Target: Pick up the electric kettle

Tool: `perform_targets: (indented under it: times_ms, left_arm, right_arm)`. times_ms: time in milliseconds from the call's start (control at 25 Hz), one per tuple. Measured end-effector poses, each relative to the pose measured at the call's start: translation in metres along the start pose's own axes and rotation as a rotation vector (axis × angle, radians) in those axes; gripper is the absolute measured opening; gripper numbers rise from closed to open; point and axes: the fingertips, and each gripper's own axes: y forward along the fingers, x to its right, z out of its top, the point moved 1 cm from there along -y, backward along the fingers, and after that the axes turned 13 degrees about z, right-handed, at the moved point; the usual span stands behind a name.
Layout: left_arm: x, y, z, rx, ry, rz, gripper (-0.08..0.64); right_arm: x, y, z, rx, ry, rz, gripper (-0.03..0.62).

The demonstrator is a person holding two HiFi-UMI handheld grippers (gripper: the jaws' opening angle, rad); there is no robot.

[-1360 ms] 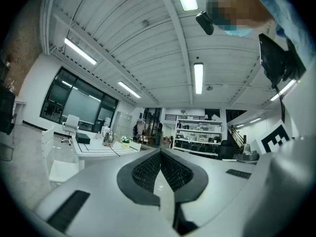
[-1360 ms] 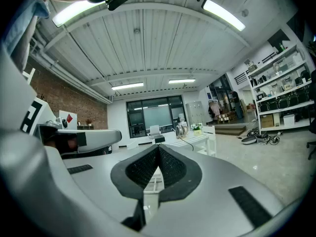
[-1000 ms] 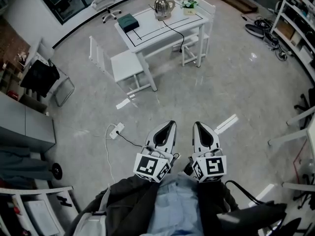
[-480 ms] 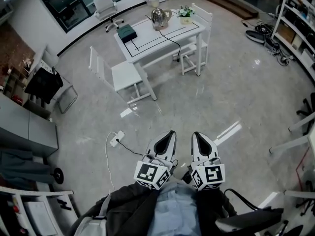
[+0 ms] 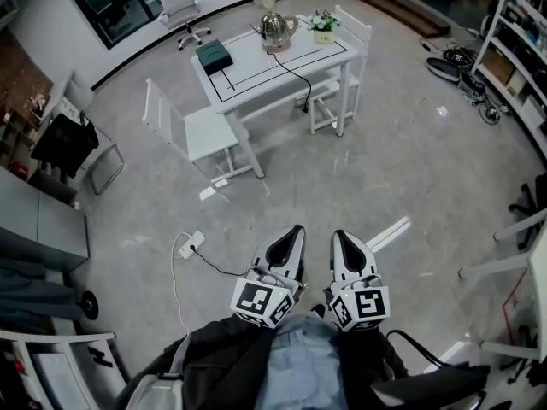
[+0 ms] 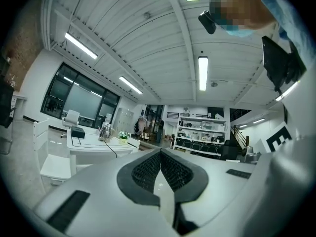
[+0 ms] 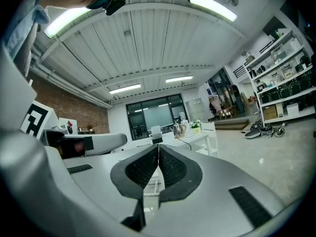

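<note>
A shiny steel electric kettle stands at the far end of a white table, its black cord trailing over the tabletop. The kettle appears small and distant in the left gripper view, and the kettle is also small in the right gripper view. Both grippers are held side by side close to the person's body, far from the table. My left gripper is shut with nothing between its pads. My right gripper is shut and empty too.
A dark green box and a small potted plant share the table. White chairs stand at its left and right. A white power strip with cables lies on the floor. Shelves line the right side.
Both grippers and the head camera have advanced across the floor toward the table; the floor power strip sits nearer in view. The jaws stayed shut.
</note>
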Motion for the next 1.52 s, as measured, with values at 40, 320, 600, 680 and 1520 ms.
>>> perform_targets:
  times_ms: [40,320,600,680,1520]
  left_arm:
    - [-0.005,0.011,0.001,0.003,-0.007,-0.001,0.008]
    - [-0.044,0.086,0.025,0.035,-0.025,-0.01,0.008]
    - [-0.085,0.139,0.043,0.057,-0.027,-0.007,0.008]
    - [-0.096,0.149,0.046,0.064,-0.025,-0.009,0.008]
    - [-0.141,0.268,0.025,-0.048,-0.039,0.035,0.008]
  right_arm:
    - [0.005,0.01,0.001,-0.003,-0.002,0.003,0.018]
    - [0.033,0.089,0.022,-0.028,-0.052,0.029,0.018]
    - [0.053,0.156,0.036,-0.035,-0.051,0.043,0.018]
    - [0.057,0.173,0.037,-0.031,-0.063,0.053,0.018]
    - [0.141,0.266,0.054,-0.048,-0.064,0.019,0.018]
